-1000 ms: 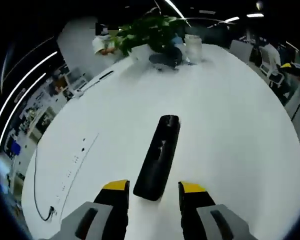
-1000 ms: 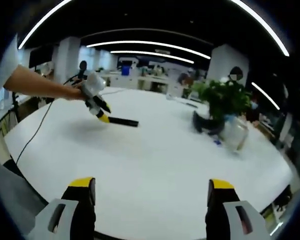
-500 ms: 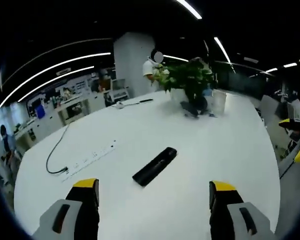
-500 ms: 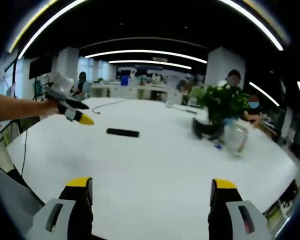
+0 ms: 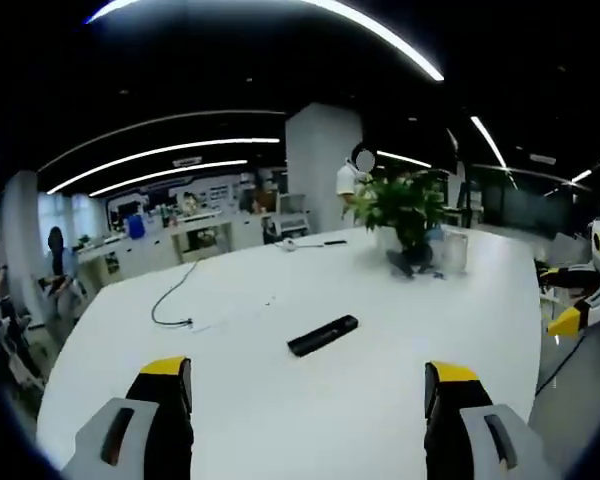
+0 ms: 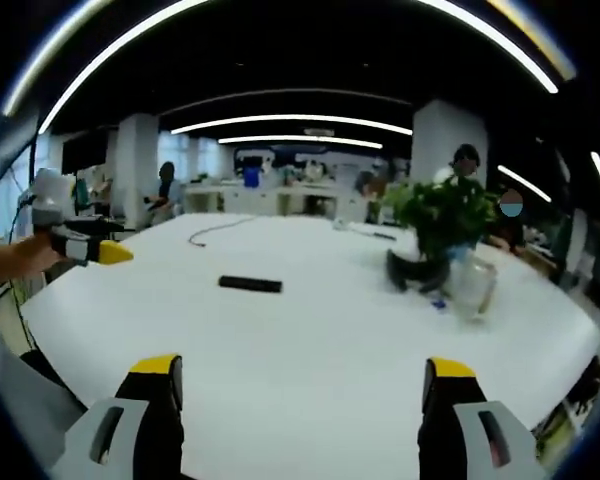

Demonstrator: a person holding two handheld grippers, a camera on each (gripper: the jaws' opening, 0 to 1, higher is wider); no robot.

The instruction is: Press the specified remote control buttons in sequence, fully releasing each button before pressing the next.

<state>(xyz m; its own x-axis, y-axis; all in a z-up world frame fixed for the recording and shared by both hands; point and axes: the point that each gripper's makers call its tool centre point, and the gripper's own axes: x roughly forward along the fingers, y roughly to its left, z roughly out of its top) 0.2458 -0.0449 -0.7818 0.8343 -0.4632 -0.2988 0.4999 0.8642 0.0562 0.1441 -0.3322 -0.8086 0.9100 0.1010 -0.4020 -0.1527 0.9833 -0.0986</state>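
A long black remote control lies flat on the white oval table, well ahead of my left gripper, whose yellow-tipped jaws stand wide open with nothing between them. In the right gripper view the same remote lies left of centre on the table, far beyond my right gripper, which is also open and holds nothing. The left gripper comes in at the left edge of the right gripper view, held in a hand. The right gripper peeks in at the right edge of the left gripper view.
A potted green plant and a clear glass jar stand at the far side of the table. A black cable trails across the far left of the tabletop. People stand behind the plant, with office desks beyond.
Both grippers have drawn back from the remote and lifted; the left gripper, whose jaws flanked the remote a second ago, is now far from it. The remote stays put on the table.
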